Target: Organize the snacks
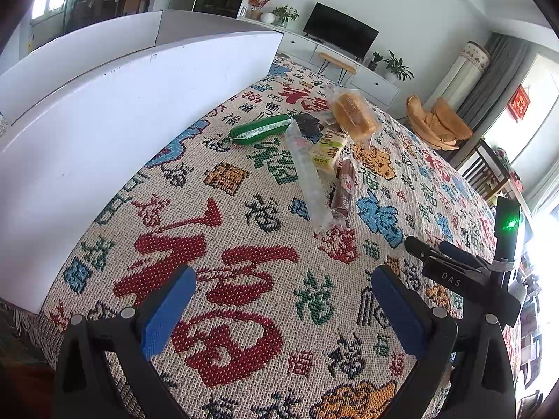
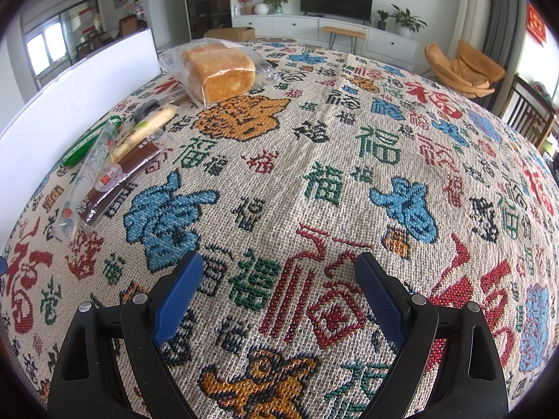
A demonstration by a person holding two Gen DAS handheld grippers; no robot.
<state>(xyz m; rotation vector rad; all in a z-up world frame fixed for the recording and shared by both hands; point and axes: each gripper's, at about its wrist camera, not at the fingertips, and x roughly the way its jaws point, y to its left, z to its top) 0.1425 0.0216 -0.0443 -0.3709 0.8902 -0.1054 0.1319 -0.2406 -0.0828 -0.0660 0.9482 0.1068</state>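
Note:
Several snacks lie together on the patterned tablecloth [image 1: 244, 314]: a green tube pack [image 1: 260, 129], a long clear pack [image 1: 307, 174], a brown bar [image 1: 344, 185], a yellow-green pack [image 1: 328, 150], a dark pack [image 1: 309, 122] and bagged bread [image 1: 353, 115]. In the right wrist view the bread [image 2: 218, 70] lies far left, with the brown bar [image 2: 122, 178], the clear pack [image 2: 89, 174] and the green tube [image 2: 84, 148] nearer. My left gripper [image 1: 283, 305] is open and empty, short of the pile. My right gripper [image 2: 279, 293] is open and empty over bare cloth.
A white box [image 1: 104, 111] with tall walls stands along the left of the table, and its wall [image 2: 70, 104] shows in the right wrist view. The other gripper's body [image 1: 464, 272] shows at the right of the left wrist view. Chairs and a TV cabinet stand beyond the table.

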